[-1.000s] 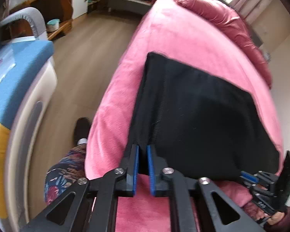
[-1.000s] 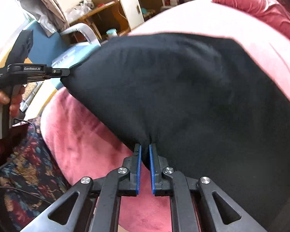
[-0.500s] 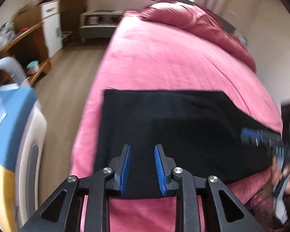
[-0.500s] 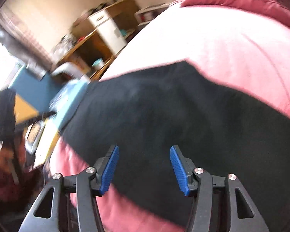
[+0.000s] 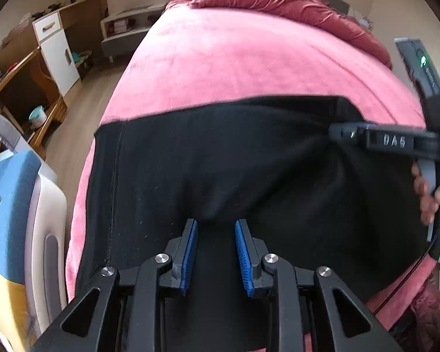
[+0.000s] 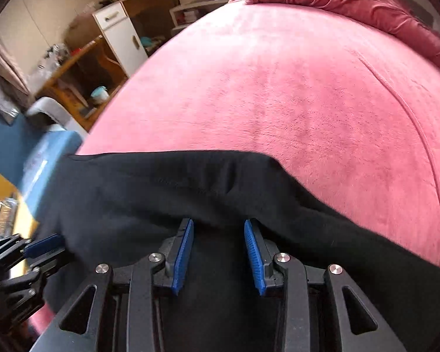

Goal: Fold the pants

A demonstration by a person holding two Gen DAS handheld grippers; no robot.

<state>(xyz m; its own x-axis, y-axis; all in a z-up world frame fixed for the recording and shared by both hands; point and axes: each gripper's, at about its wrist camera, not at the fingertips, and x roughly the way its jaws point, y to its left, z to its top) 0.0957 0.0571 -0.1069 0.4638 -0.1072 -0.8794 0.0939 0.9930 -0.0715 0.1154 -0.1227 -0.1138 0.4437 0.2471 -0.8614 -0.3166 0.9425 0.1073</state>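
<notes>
The black pants (image 5: 220, 158) lie folded across the near end of a pink bed (image 5: 249, 58); they also show in the right wrist view (image 6: 190, 187). My left gripper (image 5: 215, 228) is open, low over the pants near their front middle, with a raised fold of cloth just past its fingertips. My right gripper (image 6: 218, 226) is open over the pants' right part, its fingertips at a raised ridge of cloth. The right gripper's body also shows in the left wrist view (image 5: 381, 139), and the left gripper in the right wrist view (image 6: 41, 249).
A crumpled dark-pink duvet (image 5: 293, 3) lies at the bed's far end. A blue, white and yellow appliance (image 5: 17, 220) stands by the bed's left side. A wooden desk and a white cabinet (image 5: 57, 50) stand along the far left wall, across a wooden floor.
Both grippers let go of the pants' edge and opened. They then moved forward and down over the pants, which now lie flat on the bed with small raised folds.
</notes>
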